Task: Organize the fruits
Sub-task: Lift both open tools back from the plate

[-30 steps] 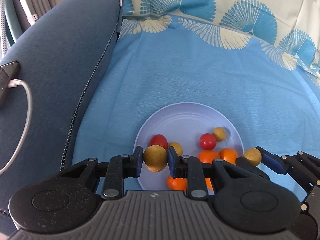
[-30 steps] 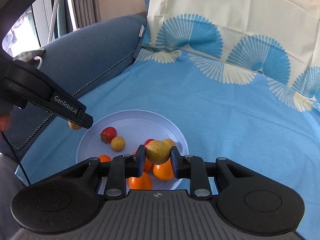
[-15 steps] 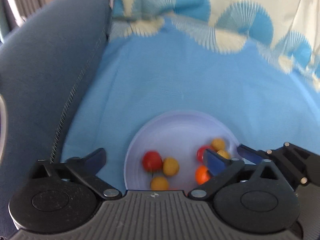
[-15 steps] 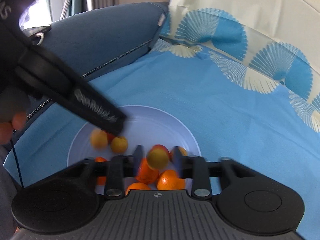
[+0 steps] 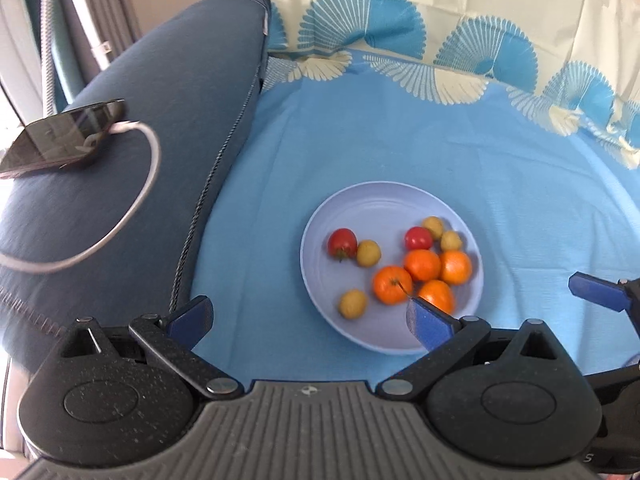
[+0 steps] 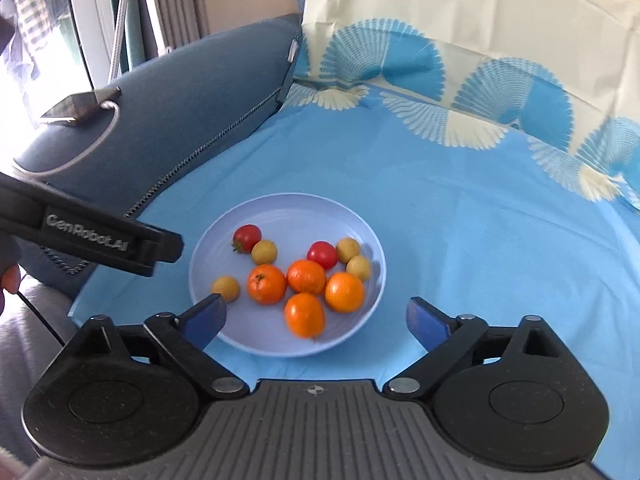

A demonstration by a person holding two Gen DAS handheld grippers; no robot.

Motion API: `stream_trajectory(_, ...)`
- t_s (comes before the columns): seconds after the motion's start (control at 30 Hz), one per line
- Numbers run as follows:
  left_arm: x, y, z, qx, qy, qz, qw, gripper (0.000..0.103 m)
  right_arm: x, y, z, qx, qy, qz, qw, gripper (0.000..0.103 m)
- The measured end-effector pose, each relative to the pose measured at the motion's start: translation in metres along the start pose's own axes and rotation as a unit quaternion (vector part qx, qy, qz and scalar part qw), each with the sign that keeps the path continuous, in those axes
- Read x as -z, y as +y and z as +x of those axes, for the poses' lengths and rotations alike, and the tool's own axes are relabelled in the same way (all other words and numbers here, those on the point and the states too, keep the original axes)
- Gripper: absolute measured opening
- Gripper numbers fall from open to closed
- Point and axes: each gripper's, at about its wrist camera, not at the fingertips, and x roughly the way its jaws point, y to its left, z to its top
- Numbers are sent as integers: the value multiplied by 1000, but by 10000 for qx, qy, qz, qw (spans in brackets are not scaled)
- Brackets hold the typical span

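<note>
Left wrist view: the left claw point(image 5: 310, 318) stands wide open with nothing between its blue pads. A pale plate point(image 5: 320, 216) lies on a blue cloth point(image 5: 400, 140), just beyond the claw's right finger. On the plate lie four oranges point(image 5: 393, 284) clustered at the near right, two tomatoes point(image 5: 342, 242) farther back, and four small yellow fruits point(image 5: 353, 303), one of them alone at the near left. To the left, a phone point(image 5: 60, 136) with a white cable point(image 5: 148, 176) rests on a dark blue cushion point(image 5: 160, 120). A blue finger pad of the right claw point(image 5: 596, 290) shows at the right edge, apart from the plate.

Right wrist view: the right claw point(image 6: 316, 320) is opening, its jaws already wide, and nothing sits between the pads. The plate point(image 6: 288, 208) lies just beyond the fingers, and the left finger's tip overlaps its near-left rim. The oranges point(image 6: 306, 276) are grouped at the near middle, the tomatoes point(image 6: 247, 237) behind them, and the yellow fruits point(image 6: 226, 287) are spread along both sides. One arm of the left claw point(image 6: 100, 240) reaches in from the left, ending just short of the plate's rim. The phone point(image 6: 78, 106) lies on the cushion point(image 6: 192, 112) at far left.
</note>
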Motion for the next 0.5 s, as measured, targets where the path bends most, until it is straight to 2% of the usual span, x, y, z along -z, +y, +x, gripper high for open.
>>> stream_trajectory(0.23,21,-2,-49,-12,-288,-117,9995,103,16,18,-55,98,-380,138,9991,101)
stream_trajectory(0.5,46,-7,-84,-9,-501,-76,9987,103,40,28,-100,120,-614,164,9979,102)
